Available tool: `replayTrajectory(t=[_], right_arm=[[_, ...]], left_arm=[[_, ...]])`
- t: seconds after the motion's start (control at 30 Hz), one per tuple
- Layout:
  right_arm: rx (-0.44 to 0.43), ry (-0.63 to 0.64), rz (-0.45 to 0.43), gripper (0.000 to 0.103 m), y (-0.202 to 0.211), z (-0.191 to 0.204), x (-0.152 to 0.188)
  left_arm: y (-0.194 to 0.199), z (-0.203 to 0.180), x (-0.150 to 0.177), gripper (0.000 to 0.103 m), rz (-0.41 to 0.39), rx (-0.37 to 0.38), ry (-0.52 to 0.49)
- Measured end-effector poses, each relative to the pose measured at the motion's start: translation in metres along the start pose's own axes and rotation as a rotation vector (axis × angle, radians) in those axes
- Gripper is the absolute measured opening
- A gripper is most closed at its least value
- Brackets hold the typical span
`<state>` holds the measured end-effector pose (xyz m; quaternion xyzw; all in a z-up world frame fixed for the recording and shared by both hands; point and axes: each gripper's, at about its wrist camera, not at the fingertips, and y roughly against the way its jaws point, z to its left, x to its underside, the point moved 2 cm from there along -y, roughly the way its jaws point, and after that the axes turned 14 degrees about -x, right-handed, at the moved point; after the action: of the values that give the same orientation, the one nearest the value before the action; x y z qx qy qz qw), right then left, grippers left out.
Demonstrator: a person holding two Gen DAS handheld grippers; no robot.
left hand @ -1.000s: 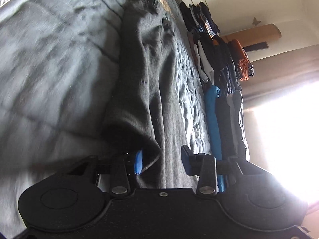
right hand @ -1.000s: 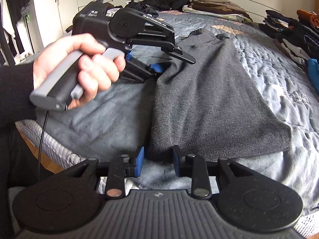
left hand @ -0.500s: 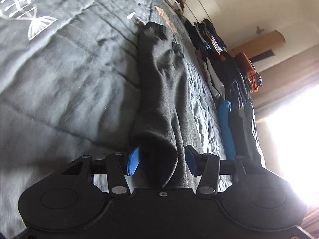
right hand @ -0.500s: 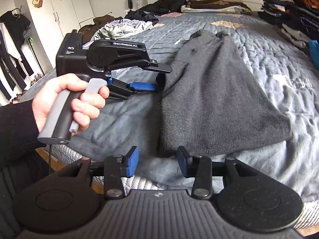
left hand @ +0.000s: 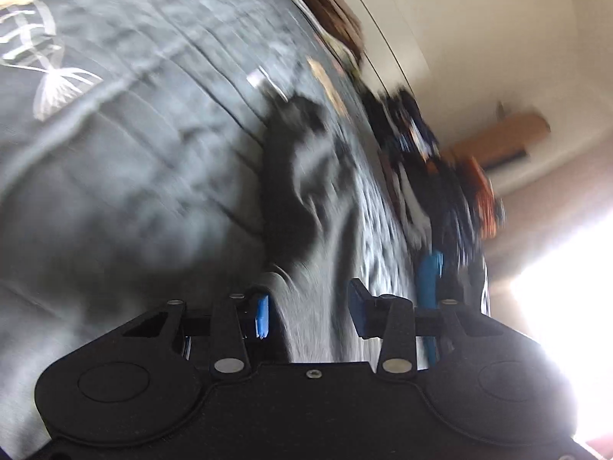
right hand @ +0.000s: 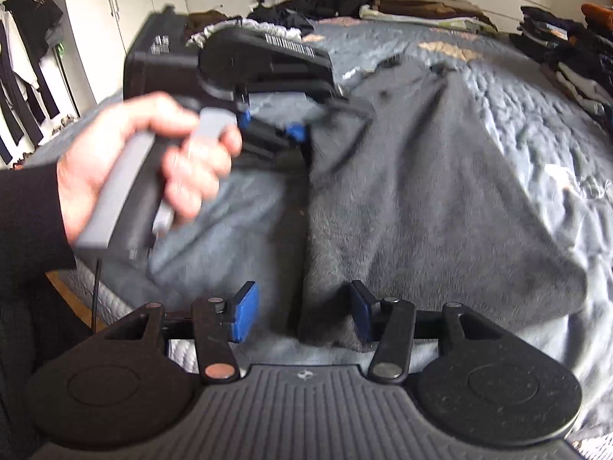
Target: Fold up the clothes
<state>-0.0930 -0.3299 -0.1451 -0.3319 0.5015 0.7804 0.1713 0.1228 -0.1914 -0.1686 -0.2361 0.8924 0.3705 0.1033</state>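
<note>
Clothes, one item in hand: dark grey fleece garment [right hand: 421, 199], soft and thick-piled, lying lengthwise on the grey-blue quilted bedspread [right hand: 536, 88] of a bed, broad near end toward the person, narrow far end toward the headboard.

Left side: bare hand [right hand: 145, 161] with black sleeve holds the grey-handled left tongs [right hand: 306, 126], tipped sideways at the garment's left edge. Blue pads sit right at the fabric; motion blur hides whether they bite it. In the left wrist view, left tongs [left hand: 306, 310] stand apart with grey fabric running between them, so they read as parted, not clamped. Likely purpose: to catch the long left edge for a lengthwise fold.

Centre: right tongs [right hand: 302, 316] parted, blue pads [right hand: 245, 316] either side of the garment's near left corner, fabric between them but not pinched. Placement suits taking the same edge lower down, so both ends lift together.

Right side: stacks of folded dark clothing [right hand: 567, 50] along the bed's far and right margins, kept clear of the working area.
</note>
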Motion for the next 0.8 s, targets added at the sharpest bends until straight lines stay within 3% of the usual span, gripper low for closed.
replayTrajectory(t=[0.1, 0.23, 0.3, 0.47, 0.63, 0.8], right_arm=[[-0.012, -0.012, -0.008, 0.052, 0.002, -0.001, 0.007], [-0.023, -0.021, -0.009, 0.052, 0.006, -0.002, 0.009], [-0.028, -0.031, -0.011, 0.052, 0.007, -0.002, 0.008], [-0.029, -0.051, -0.008, 0.052, 0.019, 0.002, 0.002], [0.004, -0.058, -0.146, 0.052, 0.044, -0.004, -0.023], [0.045, -0.150, -0.216, 0.052, 0.024, -0.034, -0.040]], left_arm=[[0.003, 0.011, -0.006, 0.036, -0.004, 0.000, 0.063], [0.001, 0.006, 0.005, 0.036, 0.072, 0.045, 0.028], [0.001, 0.003, 0.011, 0.041, 0.084, 0.056, 0.003], [-0.003, 0.001, 0.007, 0.043, 0.045, 0.046, 0.020], [-0.005, 0.000, 0.003, 0.043, 0.026, 0.033, 0.038], [-0.004, 0.002, 0.001, 0.043, 0.022, 0.012, 0.025]])
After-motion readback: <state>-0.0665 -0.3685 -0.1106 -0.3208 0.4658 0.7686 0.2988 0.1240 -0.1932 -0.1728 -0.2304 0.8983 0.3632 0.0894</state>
